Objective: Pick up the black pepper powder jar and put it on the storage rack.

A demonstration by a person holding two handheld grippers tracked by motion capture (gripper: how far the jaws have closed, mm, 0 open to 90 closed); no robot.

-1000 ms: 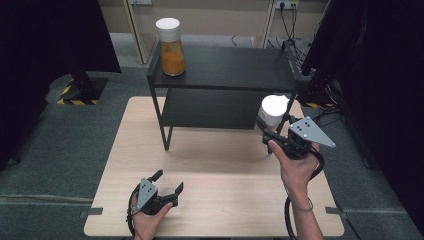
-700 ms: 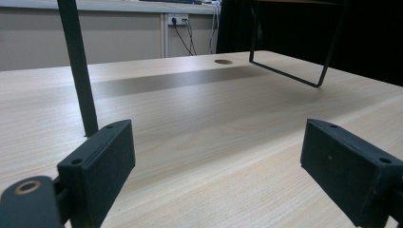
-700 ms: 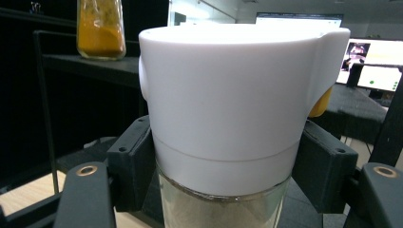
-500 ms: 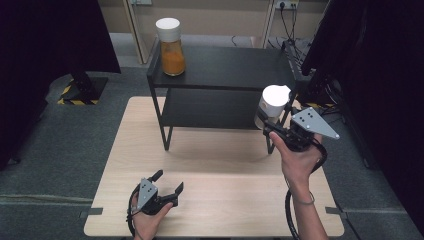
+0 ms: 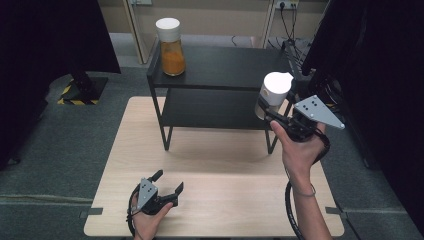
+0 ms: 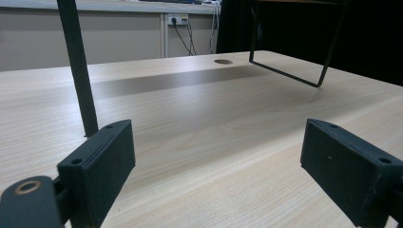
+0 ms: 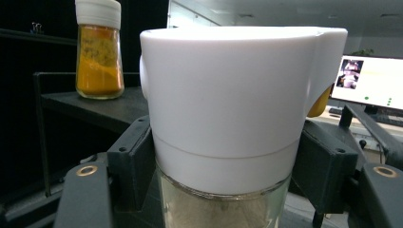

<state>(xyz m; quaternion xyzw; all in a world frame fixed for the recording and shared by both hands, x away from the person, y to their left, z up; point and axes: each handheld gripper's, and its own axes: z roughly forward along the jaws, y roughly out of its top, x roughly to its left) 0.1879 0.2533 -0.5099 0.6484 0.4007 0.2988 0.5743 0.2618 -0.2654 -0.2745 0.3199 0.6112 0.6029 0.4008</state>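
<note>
My right gripper (image 5: 270, 114) pinching white-lidded jar (image 5: 272, 95), right of frame, mid-lift; next, set it on shelf (image 5: 225, 67) beside orange jar (image 5: 171, 47); left gripper (image 5: 167, 185) spread, idle

- Grey carpeted floor (image 5: 60, 145) surrounds the pale wooden table (image 5: 215, 165).
- Beige wall (image 5: 225, 20), upper centre, with a socket (image 5: 282, 4).
- Dark, possibly curtains (image 5: 45, 40), at both sides.

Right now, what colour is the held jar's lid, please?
White; the lid shows best in the right gripper view.
</note>
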